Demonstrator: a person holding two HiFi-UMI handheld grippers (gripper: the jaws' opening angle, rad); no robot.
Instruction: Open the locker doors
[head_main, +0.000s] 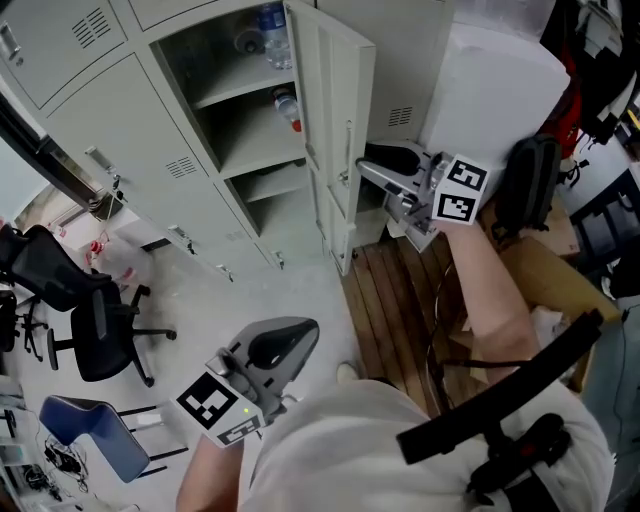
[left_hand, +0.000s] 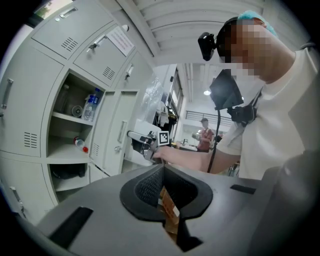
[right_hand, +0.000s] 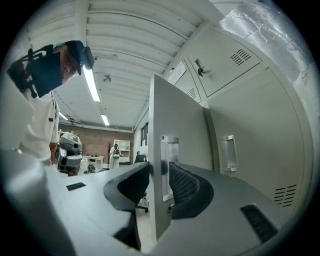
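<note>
Right gripper (right_hand: 159, 174) seemingly clamping open locker door (right_hand: 177, 110) edge, left gripper (left_hand: 162, 171) closed, water bottle (head_main: 272, 32) inside

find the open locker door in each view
Head view: door top centre, seen edge-on, right of the shelves.
Left gripper view: centre-left, beside the shelves.
Right gripper view: centre, its edge between the jaws.
Shared landmark: the right claw at the door's edge.
</note>
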